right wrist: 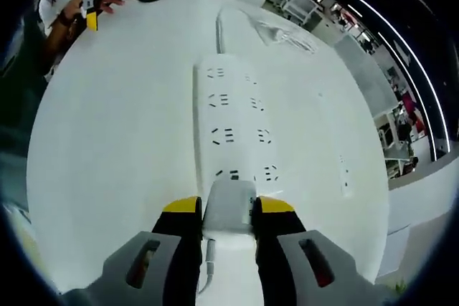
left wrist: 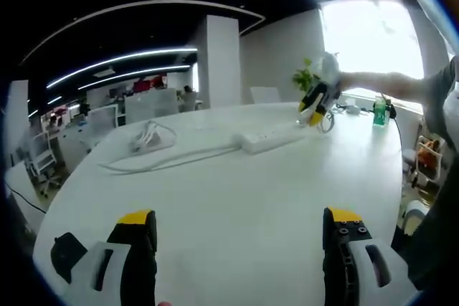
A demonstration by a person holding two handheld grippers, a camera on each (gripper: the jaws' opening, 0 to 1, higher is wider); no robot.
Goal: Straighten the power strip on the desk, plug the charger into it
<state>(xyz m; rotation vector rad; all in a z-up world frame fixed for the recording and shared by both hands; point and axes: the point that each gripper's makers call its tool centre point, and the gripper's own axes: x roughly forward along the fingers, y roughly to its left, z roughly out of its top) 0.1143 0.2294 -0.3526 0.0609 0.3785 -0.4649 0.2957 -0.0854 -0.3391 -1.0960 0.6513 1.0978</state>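
The right gripper (right wrist: 228, 209) has its jaws clamped on the white charger (right wrist: 229, 207), holding it over the power strip (right wrist: 233, 130) for plugging, while the left gripper (left wrist: 240, 238) waits with jaws apart above the tabletop (left wrist: 237, 191).

bright window (left wrist: 373, 37) glare washes out the left gripper view — ceiling light strips (left wrist: 122, 59) glow, edges bend and blur.

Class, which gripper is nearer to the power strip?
Right. The right gripper is closed on the power strip's end; the left gripper hangs well back over the table.
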